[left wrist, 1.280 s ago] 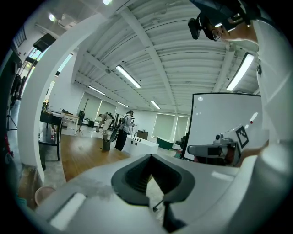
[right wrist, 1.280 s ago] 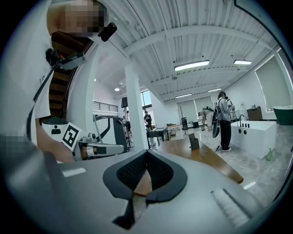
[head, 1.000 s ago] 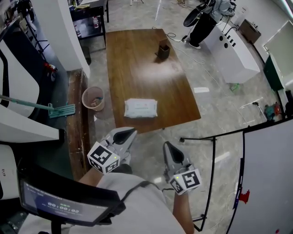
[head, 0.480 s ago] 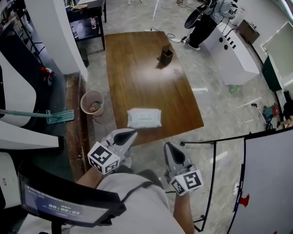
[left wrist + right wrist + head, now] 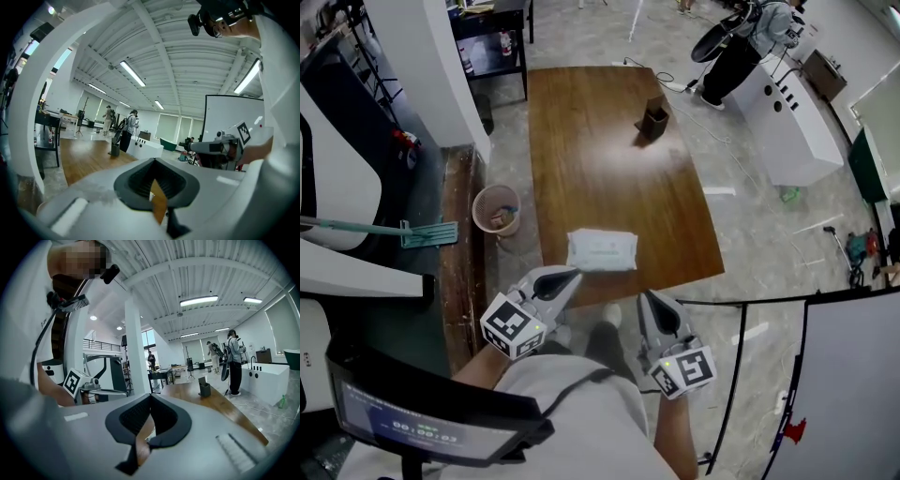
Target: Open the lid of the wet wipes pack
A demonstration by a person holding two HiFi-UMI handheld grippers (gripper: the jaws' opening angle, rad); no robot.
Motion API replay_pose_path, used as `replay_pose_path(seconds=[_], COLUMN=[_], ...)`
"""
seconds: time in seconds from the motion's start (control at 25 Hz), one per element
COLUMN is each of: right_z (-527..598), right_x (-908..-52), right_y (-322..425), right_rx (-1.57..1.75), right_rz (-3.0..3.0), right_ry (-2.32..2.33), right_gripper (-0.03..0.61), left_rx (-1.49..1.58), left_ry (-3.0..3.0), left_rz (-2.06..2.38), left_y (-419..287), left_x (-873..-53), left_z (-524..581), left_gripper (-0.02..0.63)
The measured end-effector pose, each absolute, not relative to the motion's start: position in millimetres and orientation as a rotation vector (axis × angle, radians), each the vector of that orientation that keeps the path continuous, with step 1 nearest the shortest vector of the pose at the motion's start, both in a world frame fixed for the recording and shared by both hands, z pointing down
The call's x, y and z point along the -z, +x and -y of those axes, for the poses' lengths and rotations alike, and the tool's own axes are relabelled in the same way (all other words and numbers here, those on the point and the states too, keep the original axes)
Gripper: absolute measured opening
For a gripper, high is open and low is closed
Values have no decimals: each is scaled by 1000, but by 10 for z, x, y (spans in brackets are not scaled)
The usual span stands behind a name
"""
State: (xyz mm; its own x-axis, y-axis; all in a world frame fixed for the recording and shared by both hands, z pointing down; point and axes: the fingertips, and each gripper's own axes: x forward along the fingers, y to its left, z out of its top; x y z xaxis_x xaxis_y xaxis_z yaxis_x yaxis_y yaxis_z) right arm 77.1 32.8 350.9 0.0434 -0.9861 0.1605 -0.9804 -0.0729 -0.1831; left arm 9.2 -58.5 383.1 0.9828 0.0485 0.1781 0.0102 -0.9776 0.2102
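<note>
Wipes pack flat on the wood table, both tongs closed and empty short of it

A pale, marbled stone floor (image 5: 750, 225) carries a long rectangular table (image 5: 600, 141) of dark brown wood. Its top is smooth and glossy, with the grain running lengthwise and a soft white glare near the middle. Beside its left long edge, down on the floor, stands a round pinkish waste bin (image 5: 496, 208) with scraps inside.

The left gripper (image 5: 574, 274) and the right gripper (image 5: 645, 295) are smooth grey plastic shells tapering to blunt points, each with a white cube of black square markers at its back. Both are held on the person's side of the table's near short edge. The left one's tip shows right at that edge and the right one's a little further back, and neither touches anything. Each one's own view shows dark ribbed rubber pads (image 5: 140, 180) (image 5: 136, 416) curving round a teardrop hollow and meeting at the tips, so both tongs are closed with nothing held.

The wet wipes pack (image 5: 602, 251) is a soft white pillow-shaped rectangle with faint greenish print. It lies flat close to the near short edge, a little left of that edge's middle, and its lid is too small to make out.

A small dark boxy holder (image 5: 653, 120) stands upright towards the far right corner
</note>
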Motion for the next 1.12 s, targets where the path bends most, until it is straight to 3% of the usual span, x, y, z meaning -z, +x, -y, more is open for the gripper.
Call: replay_pose_path(seconds=[1.12], right_z=[675], right_x=[-4624], right_y=[1342], right_rx=[420], right_rz=[-2858], right_ry=[-1944], right_gripper=[9], left_rx=[-502], left_ry=[2895], left_rz=[309], left_y=[784], left_x=[-4746], left_z=[856], left_gripper=[5])
